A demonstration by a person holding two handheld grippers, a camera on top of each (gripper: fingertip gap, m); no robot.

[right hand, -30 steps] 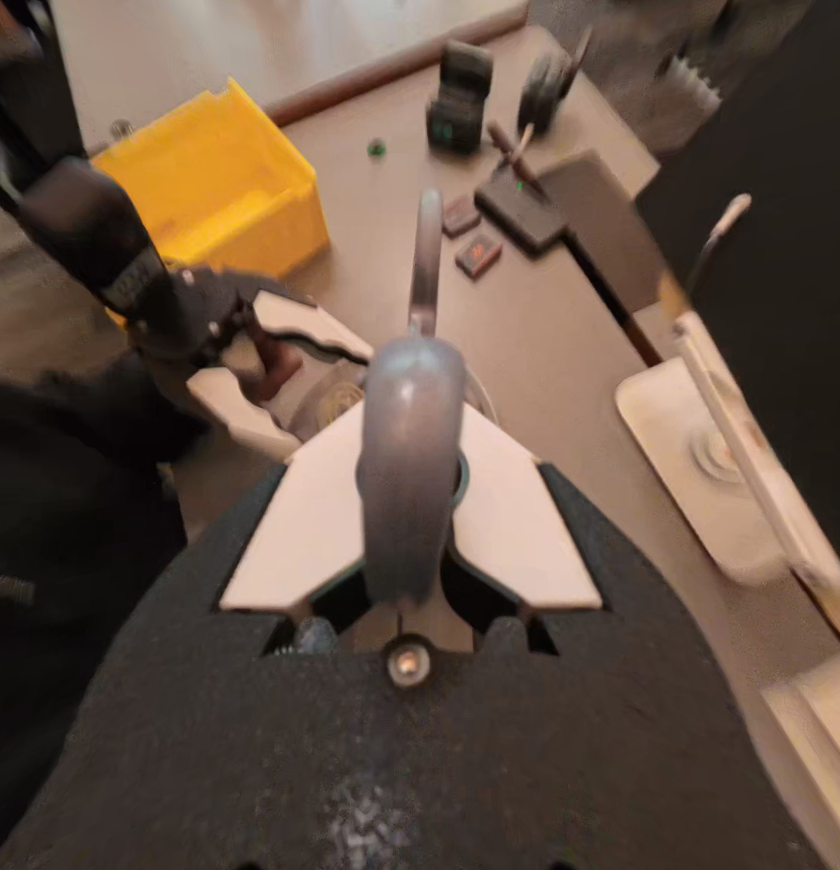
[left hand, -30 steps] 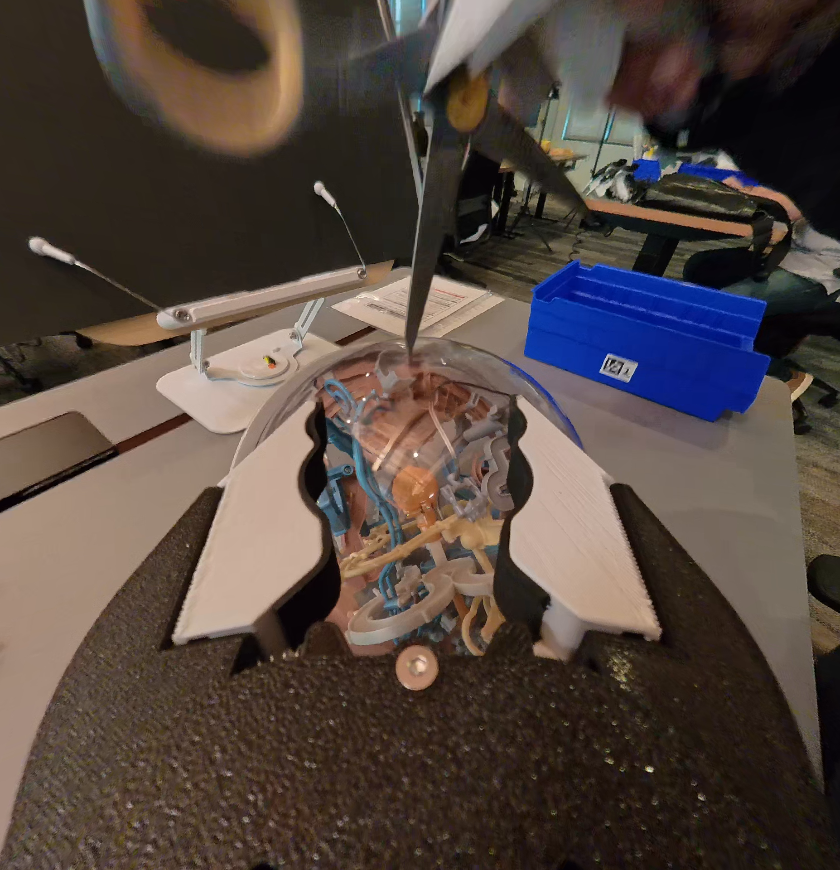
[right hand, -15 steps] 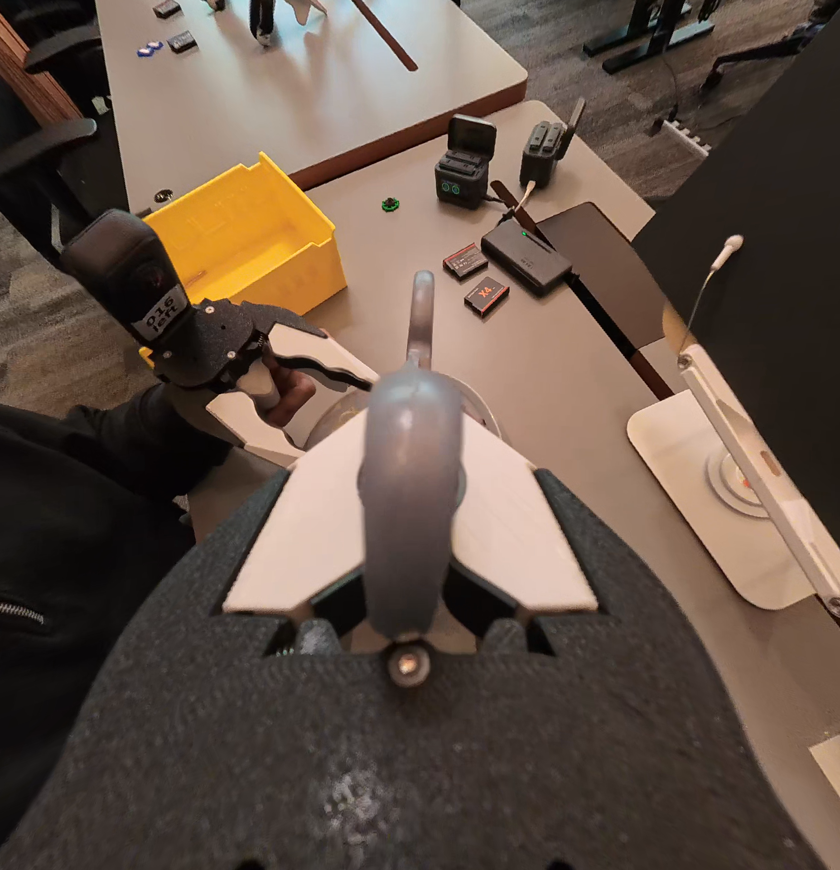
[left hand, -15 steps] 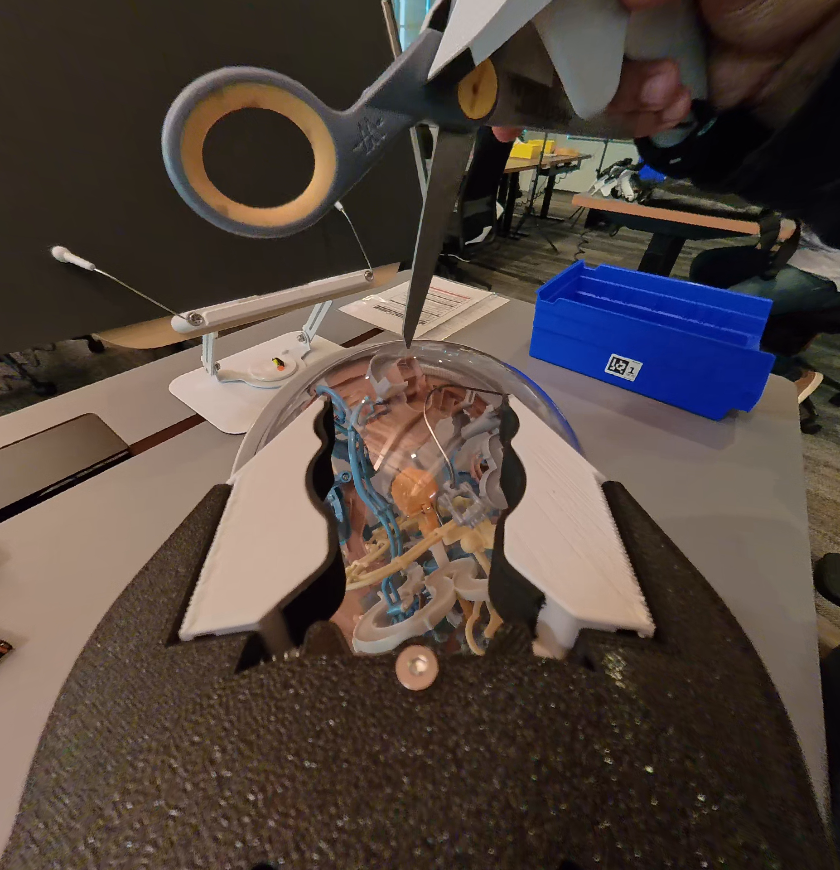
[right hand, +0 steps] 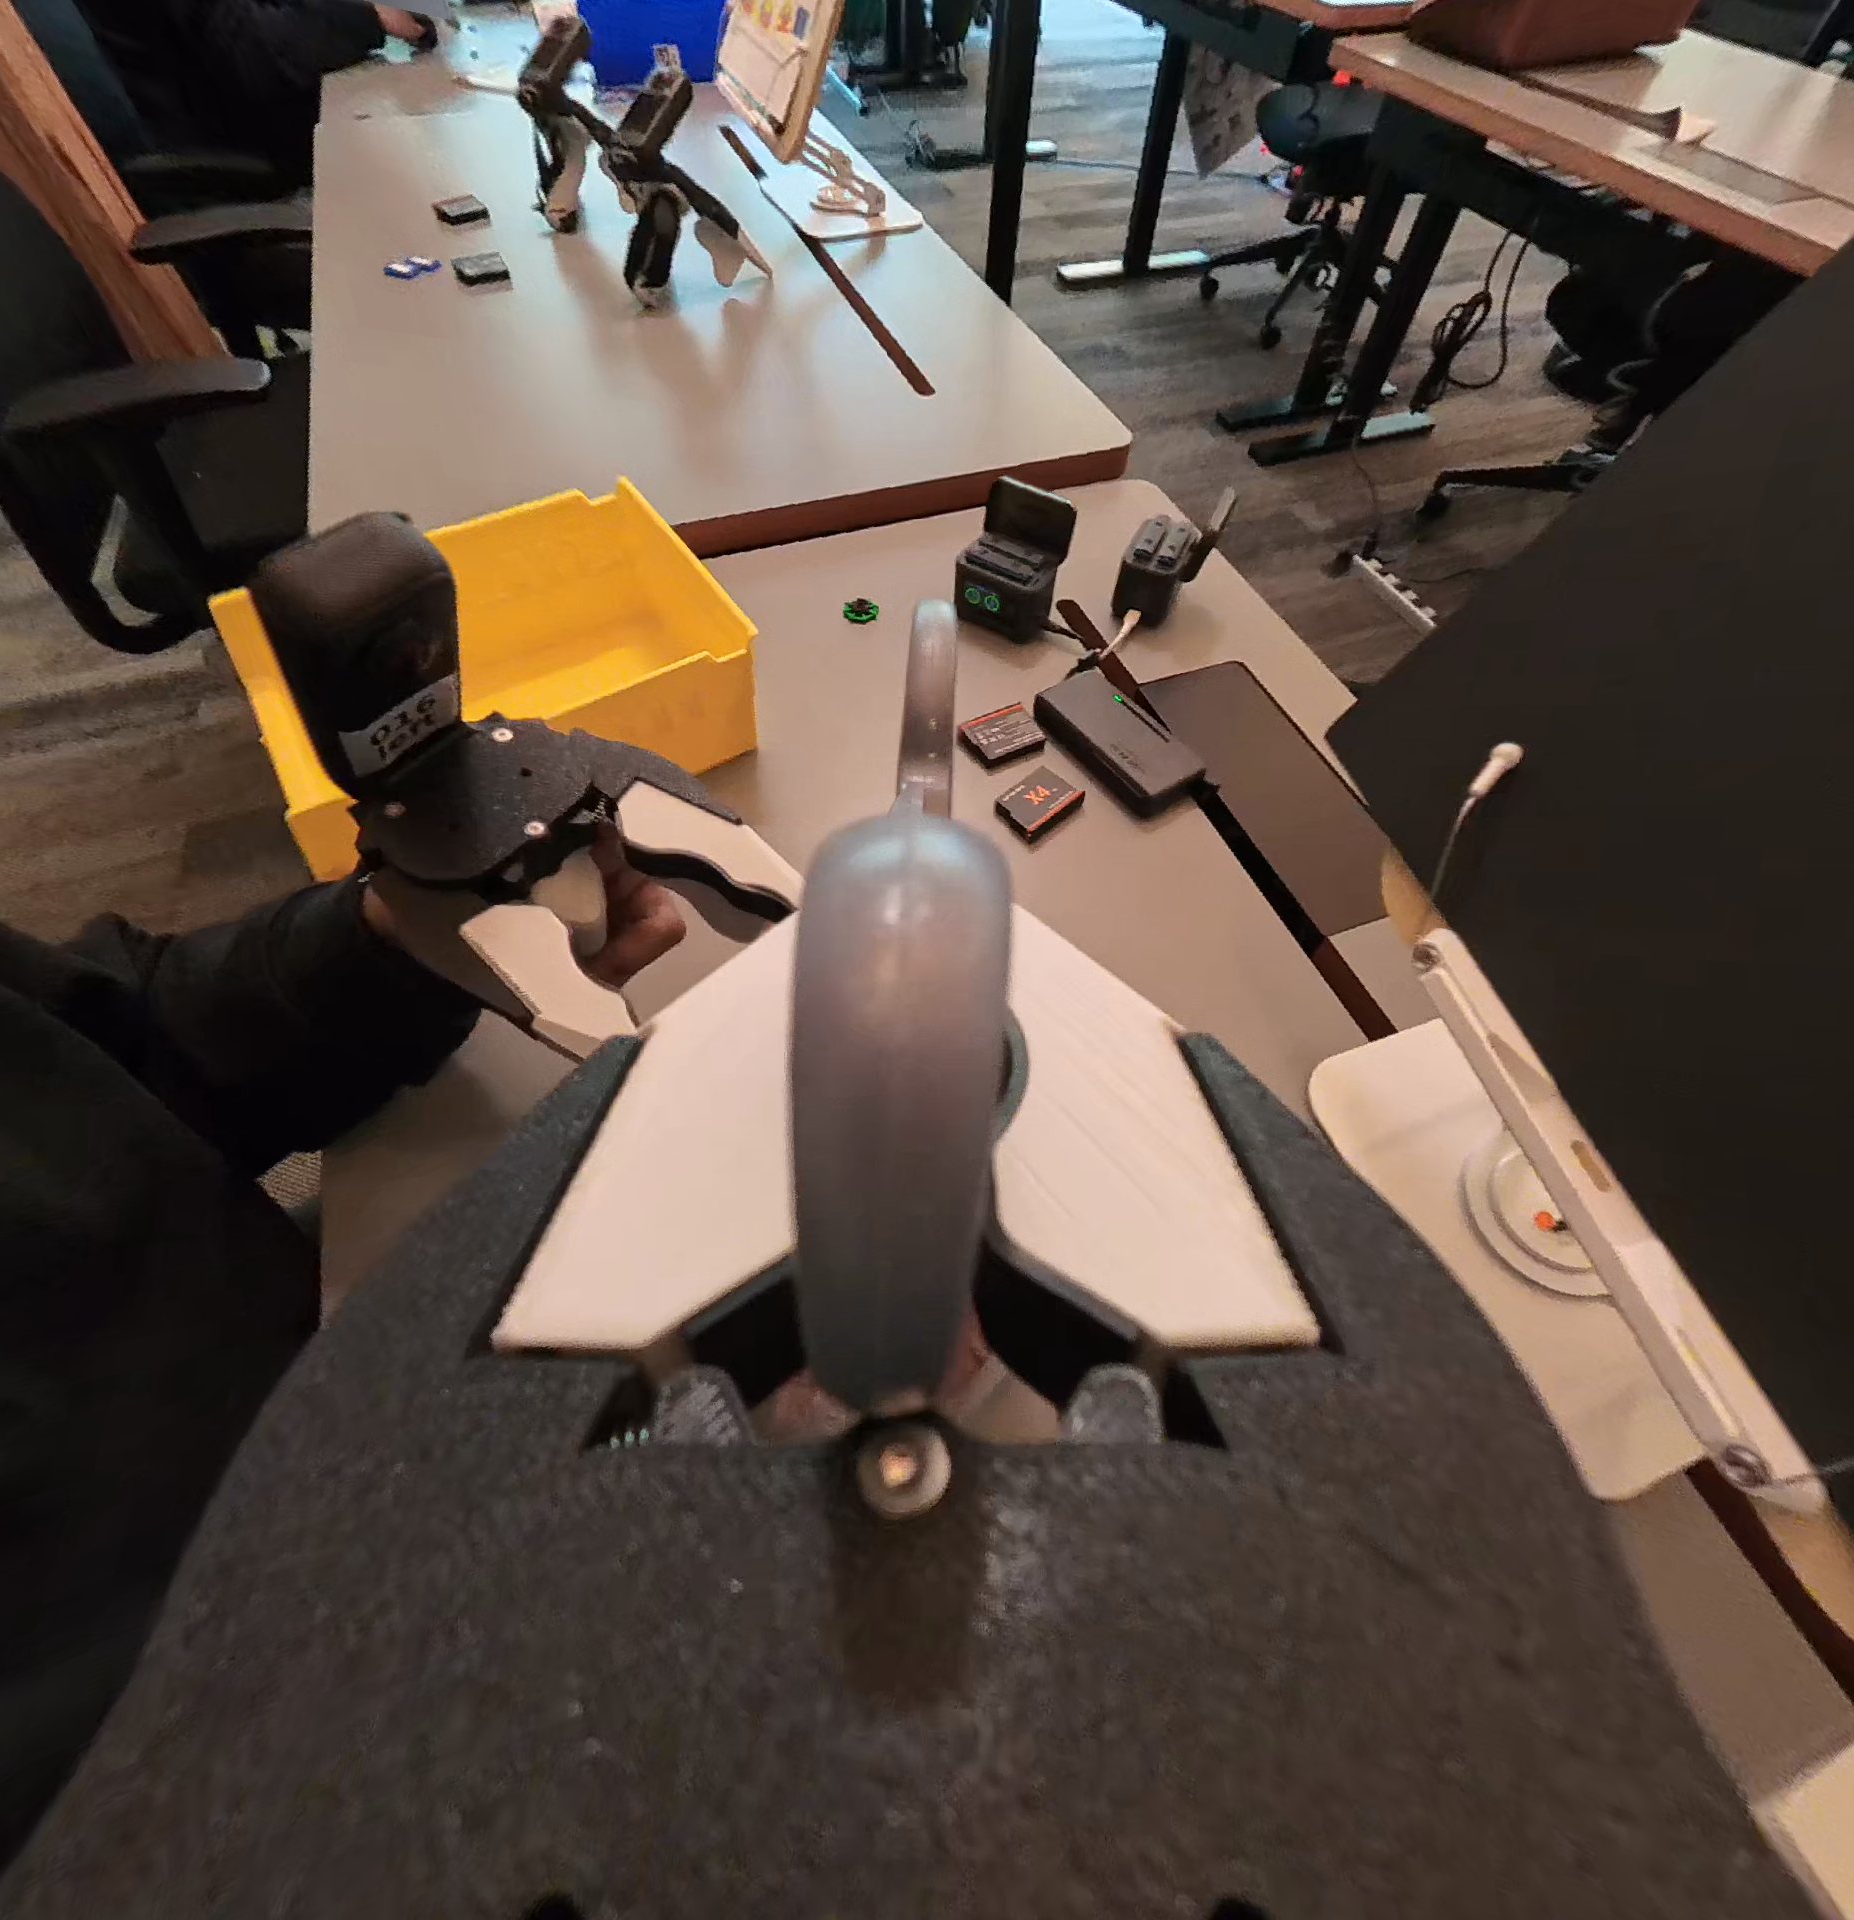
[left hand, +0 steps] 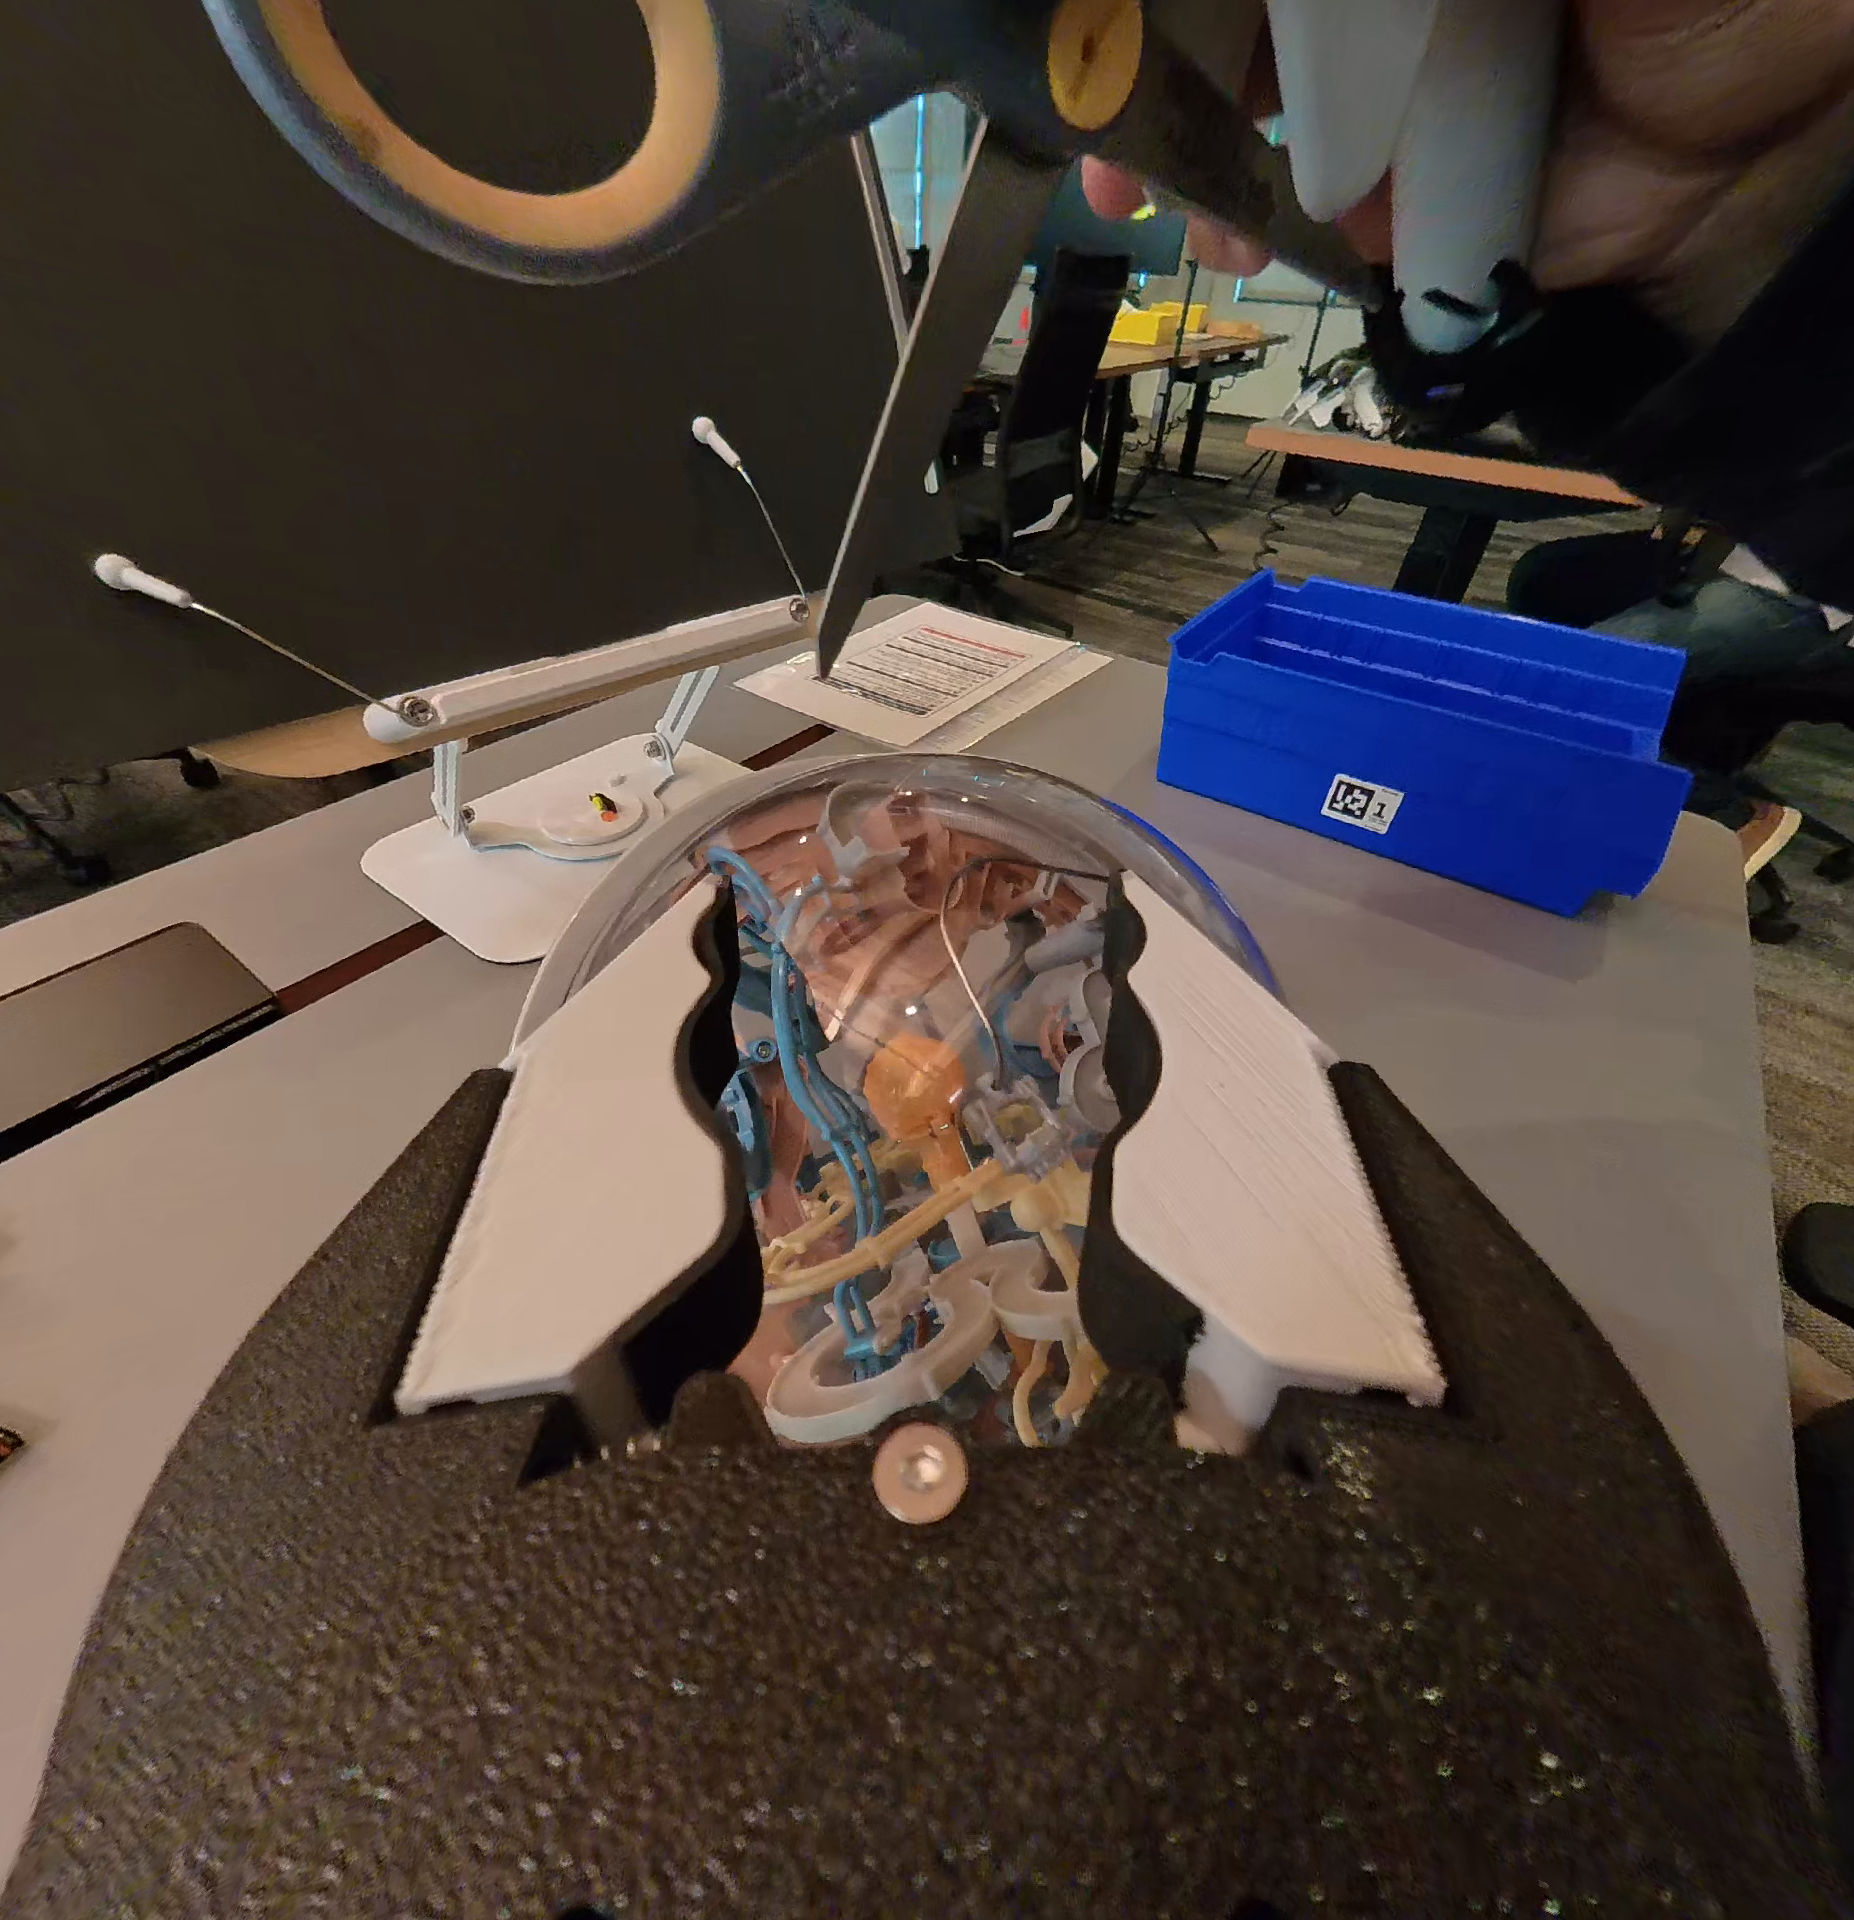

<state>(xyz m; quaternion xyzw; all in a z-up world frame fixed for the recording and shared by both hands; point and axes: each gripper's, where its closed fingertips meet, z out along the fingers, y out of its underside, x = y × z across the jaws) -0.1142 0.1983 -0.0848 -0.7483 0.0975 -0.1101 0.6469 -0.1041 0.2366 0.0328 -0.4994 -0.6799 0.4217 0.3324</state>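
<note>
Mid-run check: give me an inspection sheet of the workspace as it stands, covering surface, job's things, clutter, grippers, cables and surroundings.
Surface: grey table, bare around the held things.
Job's things: clear maze ball with coloured tracks inside; grey scissors, blades open, one tip pointing down above the ball, apart from it.
Clutter: blue bin, yellow bin, printed sheet, white stand, charging cases, small flat packs.
Grippers: left gripper shut on the maze ball; right gripper shut on the scissors' handle.
Cables: one short lead by the black box.
Surroundings: black panel, other desks, office chairs.
</note>
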